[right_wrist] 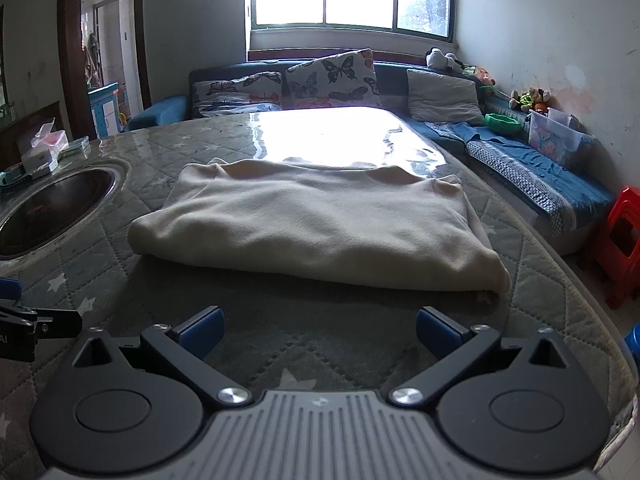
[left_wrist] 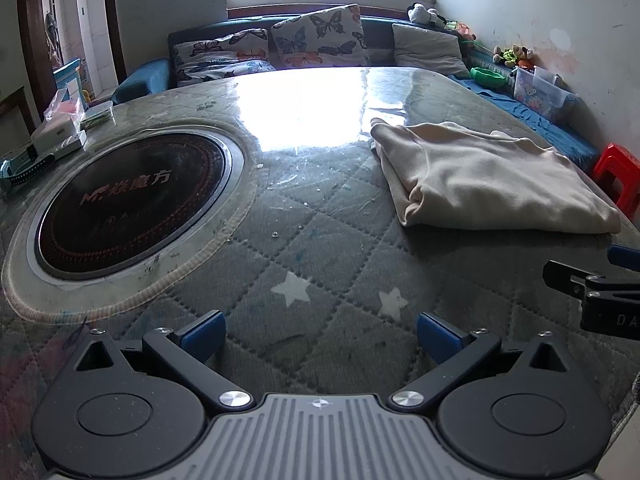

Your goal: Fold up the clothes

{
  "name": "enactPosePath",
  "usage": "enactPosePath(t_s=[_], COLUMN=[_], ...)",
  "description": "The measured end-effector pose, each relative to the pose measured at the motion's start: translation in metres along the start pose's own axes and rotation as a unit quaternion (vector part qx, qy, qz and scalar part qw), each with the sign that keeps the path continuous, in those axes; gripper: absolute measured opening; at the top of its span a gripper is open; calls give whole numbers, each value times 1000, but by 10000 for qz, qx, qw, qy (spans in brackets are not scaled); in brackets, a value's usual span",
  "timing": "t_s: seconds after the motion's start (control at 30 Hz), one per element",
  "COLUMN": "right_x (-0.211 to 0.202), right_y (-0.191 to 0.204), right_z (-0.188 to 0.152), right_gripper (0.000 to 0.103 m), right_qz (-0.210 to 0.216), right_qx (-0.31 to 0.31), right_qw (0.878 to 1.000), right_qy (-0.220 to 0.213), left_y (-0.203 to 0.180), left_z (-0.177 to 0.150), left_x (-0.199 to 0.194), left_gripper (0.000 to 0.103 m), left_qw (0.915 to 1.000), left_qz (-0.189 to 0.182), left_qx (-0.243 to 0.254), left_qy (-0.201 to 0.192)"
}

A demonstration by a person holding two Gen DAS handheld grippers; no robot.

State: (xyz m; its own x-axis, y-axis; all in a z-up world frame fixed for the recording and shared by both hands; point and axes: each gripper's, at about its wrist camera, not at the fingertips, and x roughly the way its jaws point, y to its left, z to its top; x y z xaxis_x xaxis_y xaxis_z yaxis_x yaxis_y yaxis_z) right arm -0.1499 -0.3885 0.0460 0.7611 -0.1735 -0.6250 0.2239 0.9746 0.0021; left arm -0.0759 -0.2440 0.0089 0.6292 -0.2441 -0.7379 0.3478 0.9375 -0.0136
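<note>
A cream garment (right_wrist: 320, 220) lies folded into a flat rectangle on the quilted, star-printed table (right_wrist: 540, 280), filling the middle of the right wrist frame and sitting right of centre in the left wrist frame (left_wrist: 492, 184). The right hand-held gripper (right_wrist: 320, 330) hovers near its front edge, fingers spread wide and empty. The left hand-held gripper (left_wrist: 320, 334) is likewise wide and empty at lower centre, over bare quilting. A round black cooktop (left_wrist: 132, 204) is set into the table at left, and a red stool (right_wrist: 620, 240) stands at the right edge.

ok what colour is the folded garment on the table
Cream, plain with no pattern. The folded garment shows best in the right wrist view.
</note>
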Motion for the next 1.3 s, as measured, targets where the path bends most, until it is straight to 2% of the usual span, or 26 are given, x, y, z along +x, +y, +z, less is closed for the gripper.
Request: enactPosePath(t_s=[1.3], right_x=[-20], right_y=[5], right_z=[-15], right_gripper=[103], right_qz=[66], right_qx=[247], right_qw=[9997], right_qy=[-58], left_y=[-21], left_z=[-26], left_x=[-23], left_gripper=[103], left_qw=[9997], left_qz=[-48], left_qx=[195], left_qy=[-144])
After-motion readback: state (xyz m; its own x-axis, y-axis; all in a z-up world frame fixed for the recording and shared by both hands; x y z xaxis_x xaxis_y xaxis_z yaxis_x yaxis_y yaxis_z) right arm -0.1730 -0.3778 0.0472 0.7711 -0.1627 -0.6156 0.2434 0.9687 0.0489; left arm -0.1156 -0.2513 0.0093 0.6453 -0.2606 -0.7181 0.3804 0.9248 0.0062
